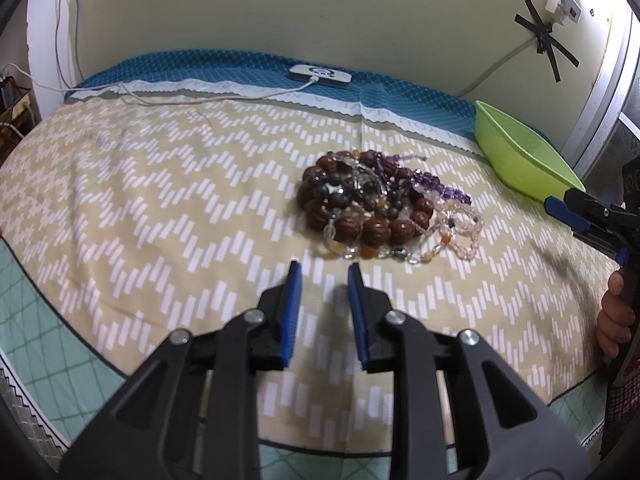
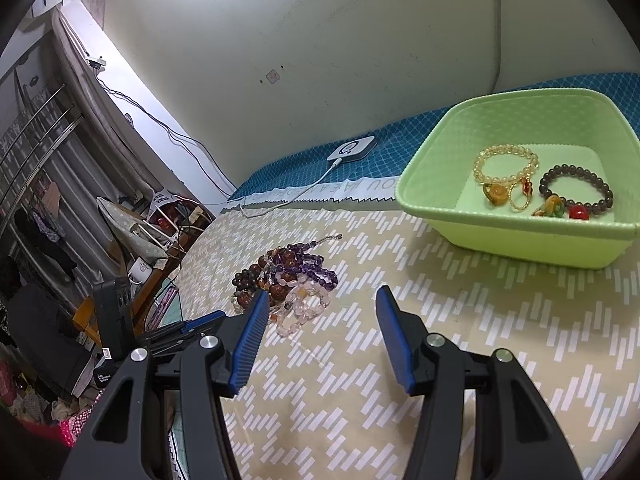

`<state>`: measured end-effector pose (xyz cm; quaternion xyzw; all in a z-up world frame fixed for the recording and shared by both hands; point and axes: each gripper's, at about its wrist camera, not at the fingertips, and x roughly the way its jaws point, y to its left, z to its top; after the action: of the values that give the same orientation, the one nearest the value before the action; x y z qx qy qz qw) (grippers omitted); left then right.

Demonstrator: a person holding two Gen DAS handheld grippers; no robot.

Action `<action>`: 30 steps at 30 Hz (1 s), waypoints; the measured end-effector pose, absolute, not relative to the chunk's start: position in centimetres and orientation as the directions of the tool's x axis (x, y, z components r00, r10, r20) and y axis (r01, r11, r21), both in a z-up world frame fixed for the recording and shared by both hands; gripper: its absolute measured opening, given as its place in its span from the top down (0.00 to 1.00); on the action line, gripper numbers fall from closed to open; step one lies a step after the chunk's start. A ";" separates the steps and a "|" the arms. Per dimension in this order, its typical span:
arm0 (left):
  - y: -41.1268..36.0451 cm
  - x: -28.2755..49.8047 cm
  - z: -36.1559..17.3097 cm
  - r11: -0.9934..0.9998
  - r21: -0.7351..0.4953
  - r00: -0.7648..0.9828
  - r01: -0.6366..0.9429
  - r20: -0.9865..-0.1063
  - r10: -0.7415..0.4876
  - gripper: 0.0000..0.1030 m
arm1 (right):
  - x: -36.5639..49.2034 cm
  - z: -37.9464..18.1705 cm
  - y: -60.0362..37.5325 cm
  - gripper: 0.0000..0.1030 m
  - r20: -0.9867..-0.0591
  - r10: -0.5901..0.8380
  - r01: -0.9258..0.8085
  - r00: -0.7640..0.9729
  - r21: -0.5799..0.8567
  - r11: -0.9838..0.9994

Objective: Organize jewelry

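On the bed, over a beige zigzag sheet (image 1: 160,208), lies a heap of beaded bracelets (image 1: 380,208): big brown carved beads, dark round ones, purple strands, clear and pink crystal loops, all tangled together. The left gripper (image 1: 325,280) hangs just short of the heap, angled down at the sheet. Its blue pads (image 1: 294,300) stand a narrow gap apart with nothing between them, only fabric below. The heap lies a little ahead of the tips and to their right, not touching them.

The right gripper (image 2: 320,300) points toward the same heap from the other side, fingers moderately wide and empty; the heap shows just past its left pad (image 2: 250,340). In the left view this gripper enters at the right edge, with a hand (image 1: 612,316) wrapped on its grip.

A green tub (image 2: 440,208) sits on the sheet near the wall, well apart from the heap. Inside rest a yellow bead bracelet (image 2: 506,168) with a charm, a dark bead bracelet (image 2: 576,192) with a red bead, and a thin gold ring-like loop (image 2: 520,200) between them.

Behind, on a blue pillow strip (image 1: 200,76), a white device (image 1: 320,74) lies with a cable (image 1: 240,94) plugged in.
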<state>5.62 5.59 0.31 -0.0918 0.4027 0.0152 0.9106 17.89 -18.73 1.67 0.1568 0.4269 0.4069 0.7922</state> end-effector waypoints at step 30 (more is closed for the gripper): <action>5.4 5.6 0.3 0.984 -0.145 0.679 -0.103 -0.733 -0.037 0.78 | 18.6 0.6 -19.1 0.66 -0.560 0.782 -0.455 0.275 0.641 0.618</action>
<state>5.59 5.37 0.33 -0.0875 0.4000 0.0182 0.9121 18.62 -19.08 0.57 0.1808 0.4523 0.3977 0.7775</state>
